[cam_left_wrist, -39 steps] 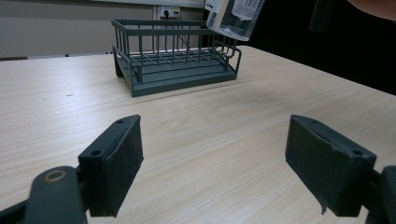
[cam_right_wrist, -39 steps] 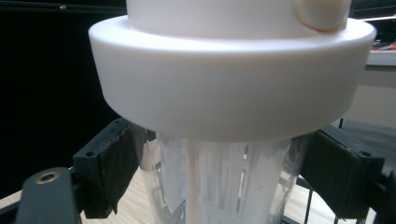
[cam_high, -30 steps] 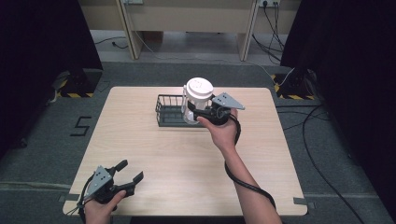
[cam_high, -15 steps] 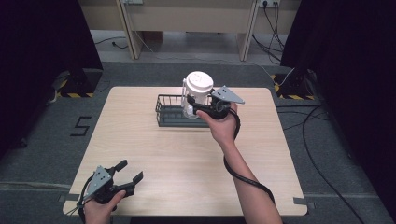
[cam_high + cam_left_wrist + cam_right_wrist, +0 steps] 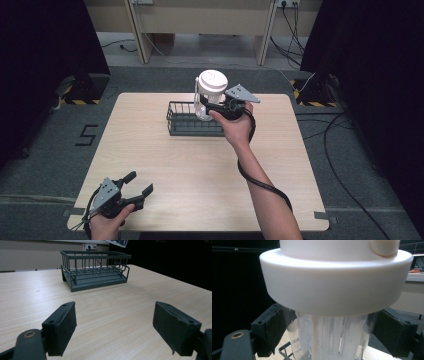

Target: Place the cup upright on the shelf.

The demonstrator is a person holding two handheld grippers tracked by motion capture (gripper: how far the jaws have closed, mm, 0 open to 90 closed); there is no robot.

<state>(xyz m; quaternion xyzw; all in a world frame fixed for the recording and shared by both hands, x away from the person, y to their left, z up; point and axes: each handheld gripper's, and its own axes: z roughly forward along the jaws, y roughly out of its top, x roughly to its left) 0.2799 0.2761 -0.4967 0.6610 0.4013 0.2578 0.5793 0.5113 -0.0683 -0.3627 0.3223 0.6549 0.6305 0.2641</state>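
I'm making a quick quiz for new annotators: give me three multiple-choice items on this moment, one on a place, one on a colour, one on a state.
1. Where is the jar?
A. Inside the basket
B. Held above the basket
C. On the table's near edge

2. What colour is the jar's lid?
A. White
B. Red
C. Black

3. How is the left claw?
A. Shut on the jar
B. Shut on the basket
C. Open, empty

Answers: 1 B, the right claw grips it over the wire basket. 2 A, the right gripper view shows a white lid. 3 C, its pads stand wide apart over bare table.

A lab: black curtains [image 5: 45,55] flank a lone table [image 5: 150,150] on grey carpet, with hazard tape [image 5: 75,101] and cables [image 5: 345,145].
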